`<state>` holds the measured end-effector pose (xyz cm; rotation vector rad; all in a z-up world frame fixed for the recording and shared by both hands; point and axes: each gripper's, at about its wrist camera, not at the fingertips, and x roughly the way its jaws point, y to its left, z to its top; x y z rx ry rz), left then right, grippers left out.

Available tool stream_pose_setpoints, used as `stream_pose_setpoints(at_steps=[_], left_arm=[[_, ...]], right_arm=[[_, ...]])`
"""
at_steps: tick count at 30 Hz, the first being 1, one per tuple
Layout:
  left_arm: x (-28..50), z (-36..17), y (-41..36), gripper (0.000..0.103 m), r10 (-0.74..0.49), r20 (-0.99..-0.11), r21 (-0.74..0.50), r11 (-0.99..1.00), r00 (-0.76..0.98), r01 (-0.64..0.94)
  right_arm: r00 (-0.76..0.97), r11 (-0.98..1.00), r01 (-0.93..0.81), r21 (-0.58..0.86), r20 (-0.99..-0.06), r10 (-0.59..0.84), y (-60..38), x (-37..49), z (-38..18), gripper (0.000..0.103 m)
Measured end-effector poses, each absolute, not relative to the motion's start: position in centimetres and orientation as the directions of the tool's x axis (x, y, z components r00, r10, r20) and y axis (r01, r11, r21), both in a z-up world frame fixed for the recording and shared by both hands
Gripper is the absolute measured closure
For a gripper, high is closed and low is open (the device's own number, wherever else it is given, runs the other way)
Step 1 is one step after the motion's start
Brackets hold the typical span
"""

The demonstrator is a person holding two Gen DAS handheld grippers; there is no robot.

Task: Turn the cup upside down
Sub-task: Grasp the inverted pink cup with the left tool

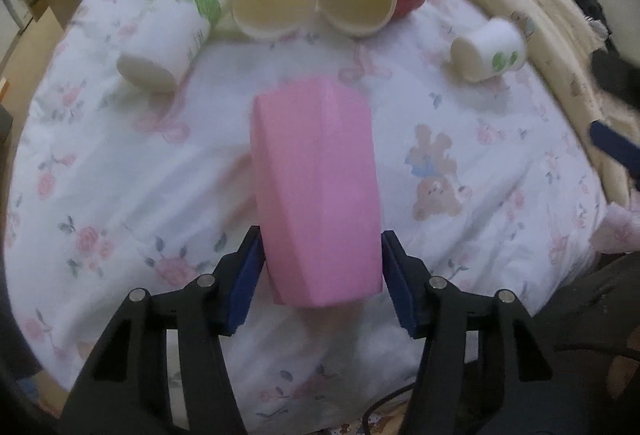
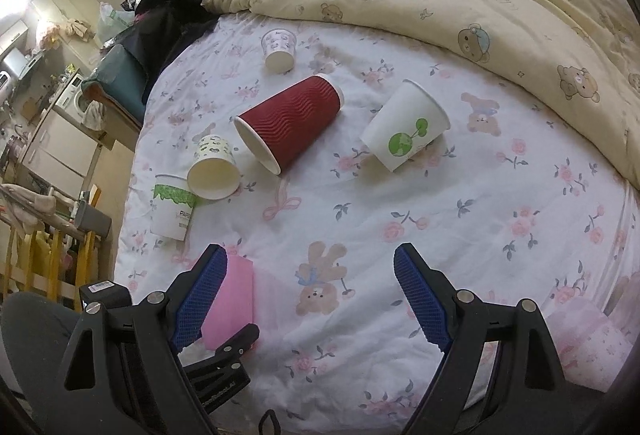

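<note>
Black arms of the left gripper [image 1: 322, 267] filled the foreground, its blue pads flanking the pink cup [image 1: 316, 191], apparently pinching its near end; contact on the right pad not wholly clear. Bedsheet [image 1: 120, 175], floral, lay under everything. Cup's long axis ran straight away from that gripper, along the fingers, far end tapering toward the row of spilled paper cups. It sat low over the sheet, on its side. Right gripper [image 2: 310, 295] stood spread wide, holding nothing, with the pink cup [image 2: 236, 299] just off to its left. Left hand clearly nearer; any turn-over looked to hinge on rolling that wrist.
</note>
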<state>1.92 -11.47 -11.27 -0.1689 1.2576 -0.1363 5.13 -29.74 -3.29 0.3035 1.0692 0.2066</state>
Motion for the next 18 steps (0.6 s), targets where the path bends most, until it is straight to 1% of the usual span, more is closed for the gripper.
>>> stream_pose_setpoints(at_steps=[3, 7, 10, 13, 18], left_arm=[[1.7, -8.4, -10.3, 0.052, -0.257, -0.909, -0.258, 0.965, 0.327, 0.039], [1.5, -4.2, -8.9, 0.052, -0.273, -0.893, -0.251, 0.962, 0.357, 0.108], [1.5, -2.0, -7.5, 0.053, -0.275, -0.876, -0.226, 0.960, 0.397, 0.166], [1.8, -2.0, -6.1, 0.053, -0.274, -0.871, -0.218, 0.959, 0.408, 0.179], [2.5, -3.4, -5.8, 0.053, -0.296, -0.861, -0.261, 0.955, 0.414, 0.141]], right_arm=[[0.474, 0.931, -0.039, 0.362, -0.814, 0.336, -29.4, 5.2, -3.0, 0.015], [0.499, 0.918, -0.066, 0.391, -0.784, 0.370, -29.0, 5.1, -2.2, 0.015], [0.504, 0.905, -0.098, 0.414, -0.764, 0.404, -28.4, 5.1, -1.8, 0.015], [0.508, 0.904, -0.116, 0.412, -0.757, 0.410, -27.9, 5.2, -1.6, 0.015], [0.487, 0.923, -0.088, 0.375, -0.792, 0.368, -27.6, 5.5, -2.4, 0.015]])
